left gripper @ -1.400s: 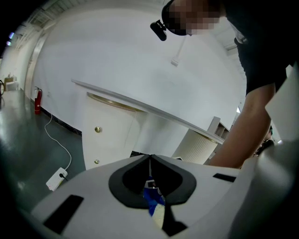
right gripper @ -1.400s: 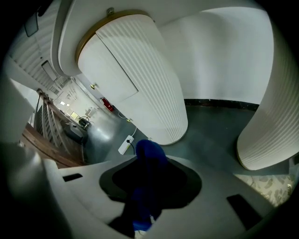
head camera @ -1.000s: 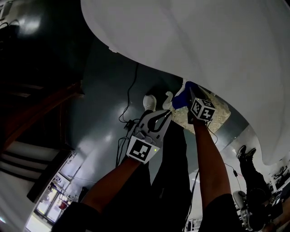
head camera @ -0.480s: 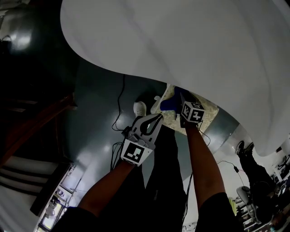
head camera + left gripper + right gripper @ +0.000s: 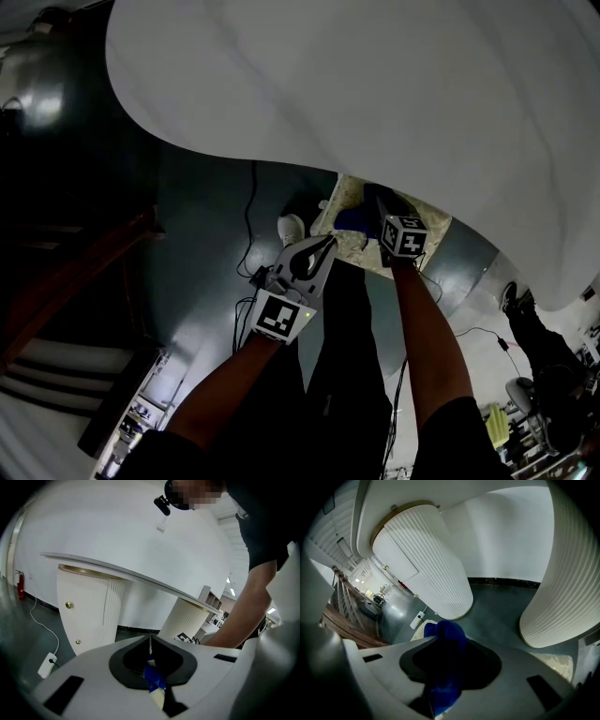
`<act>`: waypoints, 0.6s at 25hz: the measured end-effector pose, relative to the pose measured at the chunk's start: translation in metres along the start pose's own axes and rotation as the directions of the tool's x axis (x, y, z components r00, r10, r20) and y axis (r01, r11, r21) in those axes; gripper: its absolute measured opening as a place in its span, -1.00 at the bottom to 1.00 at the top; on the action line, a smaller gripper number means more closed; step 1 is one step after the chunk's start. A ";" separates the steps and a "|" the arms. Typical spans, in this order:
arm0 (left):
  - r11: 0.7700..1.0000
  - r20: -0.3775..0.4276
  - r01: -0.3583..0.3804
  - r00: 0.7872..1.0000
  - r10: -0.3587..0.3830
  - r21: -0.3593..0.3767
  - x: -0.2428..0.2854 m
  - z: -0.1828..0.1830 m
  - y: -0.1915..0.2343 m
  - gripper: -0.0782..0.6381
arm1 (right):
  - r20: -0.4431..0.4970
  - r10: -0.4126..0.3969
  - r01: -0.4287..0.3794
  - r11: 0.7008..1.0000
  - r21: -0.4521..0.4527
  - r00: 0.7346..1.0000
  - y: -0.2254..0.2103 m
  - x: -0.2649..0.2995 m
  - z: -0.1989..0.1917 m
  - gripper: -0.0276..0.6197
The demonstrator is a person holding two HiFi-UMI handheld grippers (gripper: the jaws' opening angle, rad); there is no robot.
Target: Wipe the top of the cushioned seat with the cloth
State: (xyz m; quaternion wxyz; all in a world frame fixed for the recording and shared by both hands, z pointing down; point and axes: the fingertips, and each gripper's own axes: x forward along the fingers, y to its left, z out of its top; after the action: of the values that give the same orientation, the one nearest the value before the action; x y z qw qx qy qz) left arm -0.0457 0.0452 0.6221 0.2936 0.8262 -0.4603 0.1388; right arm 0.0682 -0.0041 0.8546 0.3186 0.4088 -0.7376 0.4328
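The cushioned seat [image 5: 354, 246] is a cream speckled pad that shows just below the edge of the white tabletop; a speckled patch of it [image 5: 559, 664] also shows in the right gripper view. A blue cloth [image 5: 352, 220] lies bunched on it. My right gripper [image 5: 377, 208] is shut on the blue cloth [image 5: 446, 667], which hangs between its jaws [image 5: 443, 641]. My left gripper [image 5: 327, 242] hovers left of the seat, over the dark floor. Its jaws [image 5: 150, 643] are shut with nothing held; only a strip of blue tape sits on them.
A big white tabletop [image 5: 375, 94] overhangs everything. Ribbed white pedestals [image 5: 426, 564] [image 5: 565, 597] and a cabinet with brass knobs [image 5: 84, 606] stand on the grey floor. A power strip with cable [image 5: 47, 663], a white shoe [image 5: 291, 228] and wooden stairs [image 5: 66, 272] lie nearby.
The head view has swung, so the tabletop covers more of the picture. Both grippers have shifted slightly with it; the right one still grips the cloth on the seat.
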 end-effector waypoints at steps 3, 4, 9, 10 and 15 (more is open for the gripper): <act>1.000 -0.003 0.008 1.000 -0.008 0.010 0.001 -0.001 -0.001 -0.71 | -0.011 0.005 -0.004 1.000 0.003 1.000 -0.003 0.000 -0.005 -0.52; 1.000 -0.004 0.007 1.000 -0.007 0.013 0.002 -0.001 -0.002 -0.71 | -0.016 0.006 -0.006 1.000 0.003 1.000 -0.005 0.000 -0.006 -0.52; 1.000 -0.007 0.009 1.000 -0.009 0.000 0.008 0.002 -0.010 -0.71 | -0.018 -0.007 0.007 1.000 0.011 1.000 -0.016 -0.010 -0.009 -0.52; 1.000 -0.011 0.011 1.000 -0.011 -0.001 0.009 0.001 -0.011 -0.71 | -0.016 -0.010 0.010 1.000 0.013 1.000 -0.017 -0.011 -0.010 -0.52; 1.000 -0.033 0.026 0.999 -0.025 0.010 0.015 -0.003 -0.019 -0.71 | -0.005 -0.017 0.017 1.000 0.023 1.000 -0.027 -0.016 -0.013 -0.52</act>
State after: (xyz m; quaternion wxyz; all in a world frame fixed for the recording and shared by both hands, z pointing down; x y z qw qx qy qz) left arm -0.0217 0.0441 0.6249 0.2987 0.8311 -0.4441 0.1509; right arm 0.1004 0.0045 0.8570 0.3195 0.4177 -0.7282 0.4394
